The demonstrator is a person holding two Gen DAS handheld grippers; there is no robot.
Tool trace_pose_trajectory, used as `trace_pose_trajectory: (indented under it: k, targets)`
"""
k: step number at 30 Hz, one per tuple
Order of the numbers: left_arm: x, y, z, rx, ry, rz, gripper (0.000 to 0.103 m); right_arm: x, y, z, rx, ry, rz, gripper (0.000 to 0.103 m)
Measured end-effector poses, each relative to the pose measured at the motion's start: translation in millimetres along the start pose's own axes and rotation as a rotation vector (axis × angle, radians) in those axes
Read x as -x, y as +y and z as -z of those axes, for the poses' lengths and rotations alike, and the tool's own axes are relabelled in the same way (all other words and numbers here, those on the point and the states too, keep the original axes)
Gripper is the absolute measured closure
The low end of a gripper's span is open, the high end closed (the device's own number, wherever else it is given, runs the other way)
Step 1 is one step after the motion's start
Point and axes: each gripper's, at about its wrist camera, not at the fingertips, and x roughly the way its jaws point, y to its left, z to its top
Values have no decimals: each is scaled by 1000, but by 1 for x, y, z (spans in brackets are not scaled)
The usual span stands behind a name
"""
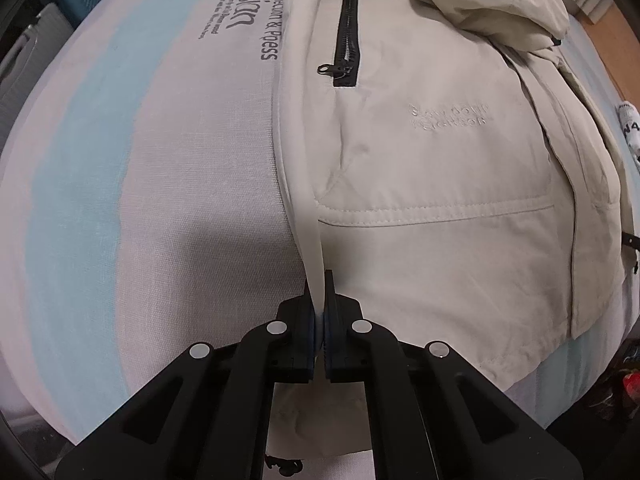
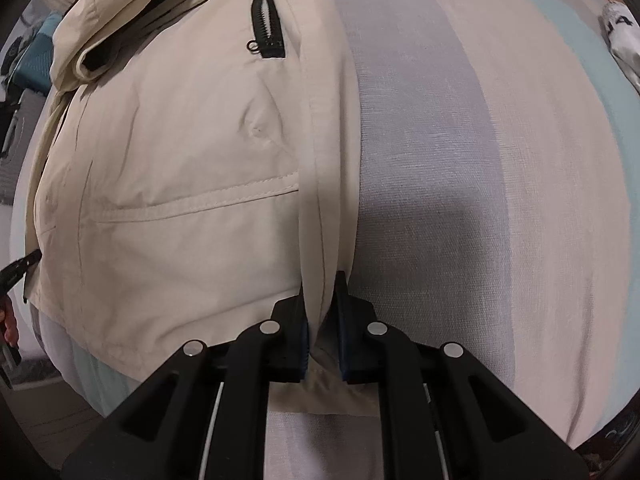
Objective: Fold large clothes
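Note:
A cream jacket [image 1: 432, 184] with black zip pockets lies spread on a striped bed cover [image 1: 160, 184]. In the left wrist view my left gripper [image 1: 319, 286] is shut on the jacket's left side edge, with a thin fold of fabric pinched between its pads. The right wrist view shows the same jacket [image 2: 180, 152] on the left, and my right gripper [image 2: 320, 288] is shut on its right side edge, a thicker fold running up between the fingers. Both grippers point down at the bed near the jacket's hem.
The bed cover [image 2: 500, 200] has pale blue and white stripes and black printed lettering [image 1: 244, 20]. A white patterned item [image 2: 624, 36] lies at the far right edge of the bed. Floor and clutter show past the bed's near and left edges.

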Motion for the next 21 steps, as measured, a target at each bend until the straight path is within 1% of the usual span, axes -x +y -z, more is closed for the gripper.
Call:
trace_pose_trajectory:
  k: [3,7,9,10,13,15,18,21]
  targets:
    - [2,1,-2,15,11,3,102,1,8,-1,4,2,46,96]
    - [9,5,-4,24,11,16,102,4,18,-6,-10,18,84,97]
    - [15,7,-3,8,3,16,103,4,22,-7,2,20,95,98]
    - [19,15,1,3,1,22,103,5,26,-7,5,20,98,98]
    - [26,10,2,-12,0,10,103,7,35,-10,37,20,124,98]
    - [30,3,0,-26,0,-3,103,8,40,-12,49,30,133,99]
    - [39,-7,-5,-41,16,-19,103,15,46,-17,55,46,122,101]
    - [50,-16,-9,-33,35,-43,103,22,50,-22,76,66,113,101]
